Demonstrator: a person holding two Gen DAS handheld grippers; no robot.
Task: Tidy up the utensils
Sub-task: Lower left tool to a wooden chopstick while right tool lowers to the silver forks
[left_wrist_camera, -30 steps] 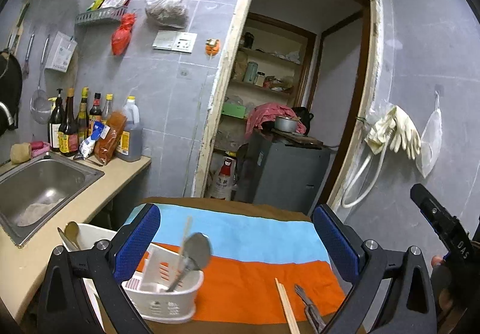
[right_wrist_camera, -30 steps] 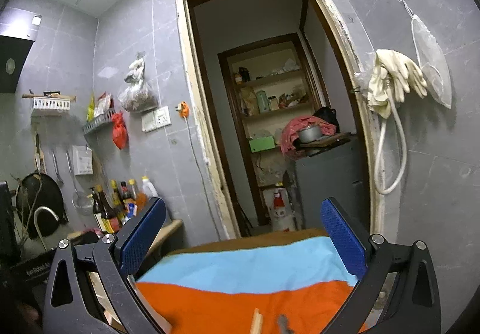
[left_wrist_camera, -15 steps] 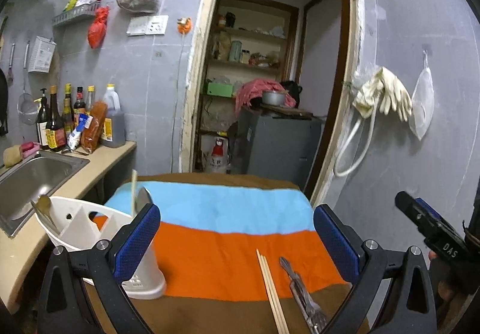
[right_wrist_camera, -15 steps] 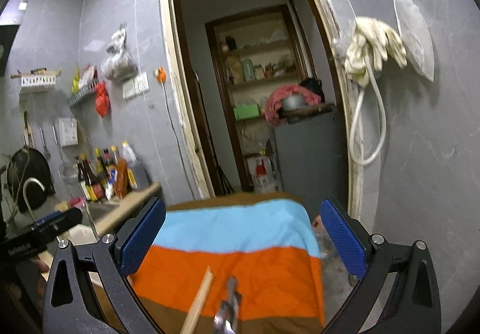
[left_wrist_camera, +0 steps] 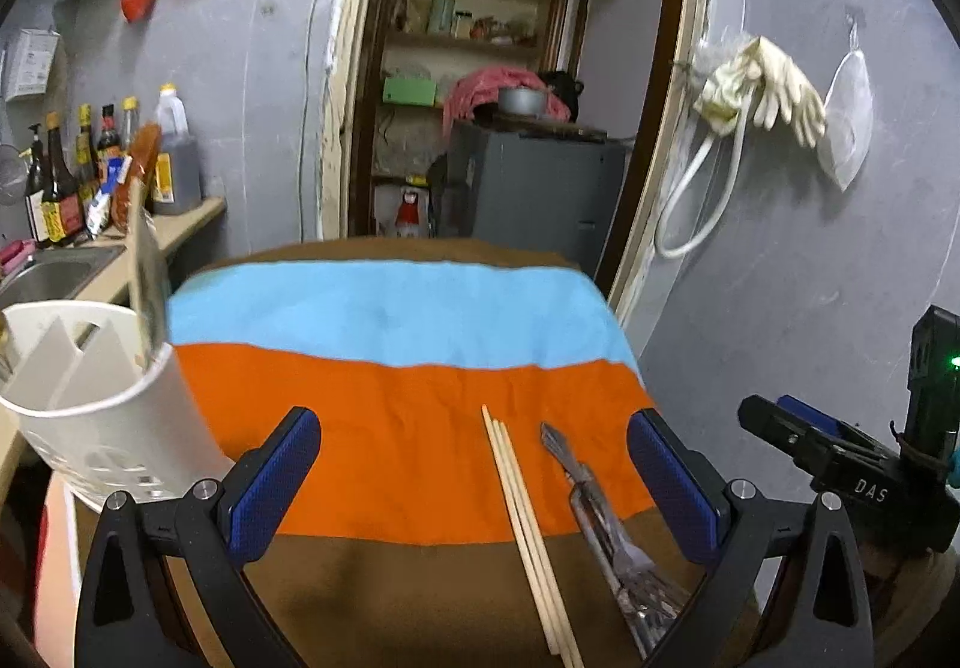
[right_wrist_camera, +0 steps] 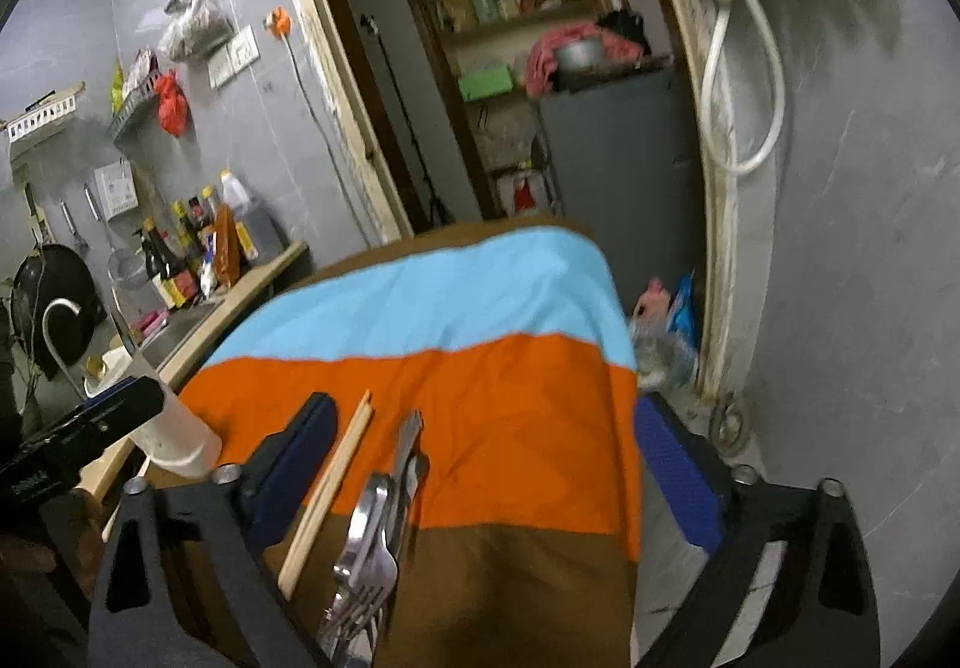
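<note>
Wooden chopsticks (left_wrist_camera: 528,536) and a bundle of metal forks (left_wrist_camera: 606,530) lie side by side on the striped cloth (left_wrist_camera: 390,416). A white divided utensil holder (left_wrist_camera: 90,398) stands at the cloth's left edge with a flat utensil and a chopstick upright in it. My left gripper (left_wrist_camera: 474,482) is open and empty, above the cloth, left of the chopsticks. My right gripper (right_wrist_camera: 486,476) is open and empty, with the chopsticks (right_wrist_camera: 330,488) and forks (right_wrist_camera: 378,524) lying between its fingers below. The holder (right_wrist_camera: 174,428) shows at its left.
A counter with a steel sink (left_wrist_camera: 54,272) and several sauce bottles (left_wrist_camera: 108,164) runs along the left wall. A doorway behind the table leads to shelves and a grey cabinet (left_wrist_camera: 534,188). Gloves and a hose (left_wrist_camera: 750,92) hang on the right wall.
Both grippers have tilted down and moved toward the chopsticks and forks. The holder has slid to the left edge of the left wrist view. Both stay open.
</note>
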